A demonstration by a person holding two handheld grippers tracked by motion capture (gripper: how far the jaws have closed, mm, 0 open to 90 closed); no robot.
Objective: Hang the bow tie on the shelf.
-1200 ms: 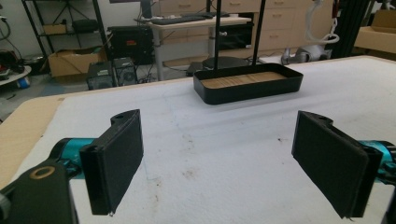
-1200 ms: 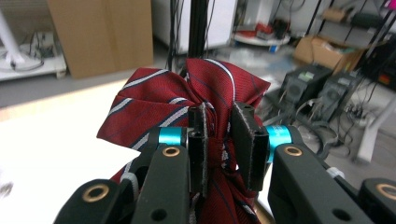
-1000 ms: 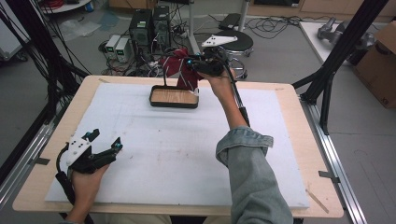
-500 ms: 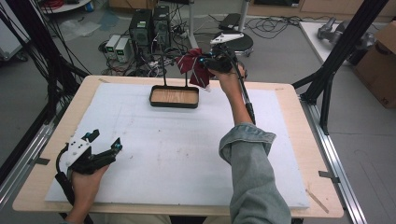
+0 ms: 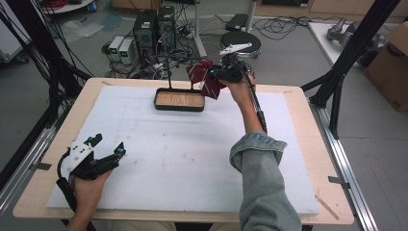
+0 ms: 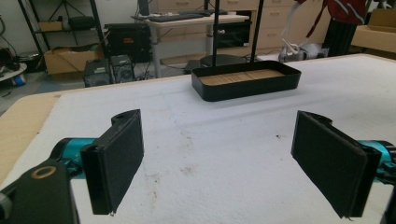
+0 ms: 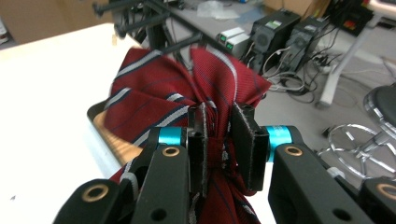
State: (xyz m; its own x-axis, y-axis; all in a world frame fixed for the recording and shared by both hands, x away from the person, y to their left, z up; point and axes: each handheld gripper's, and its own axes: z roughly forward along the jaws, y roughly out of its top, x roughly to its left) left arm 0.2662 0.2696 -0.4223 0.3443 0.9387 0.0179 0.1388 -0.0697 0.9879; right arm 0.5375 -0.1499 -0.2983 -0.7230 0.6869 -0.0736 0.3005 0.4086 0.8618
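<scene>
The right hand-held gripper [image 5: 222, 74] is clenched on a bunched red striped tie [image 7: 187, 100], held above the tray's [image 5: 179, 106] far right end by the rack's arms [image 7: 154, 18], while the left hand-held gripper [image 5: 107, 150] rests released on the desk [image 5: 202, 159], well apart.

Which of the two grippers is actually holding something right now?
The right gripper, clamped on the red striped tie; the left gripper is open over bare table.

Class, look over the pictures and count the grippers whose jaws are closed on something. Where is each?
1. The right gripper, raised by the stand behind the black tray, pinches the red striped cloth. The left gripper is open near the table's front-left corner.
</scene>
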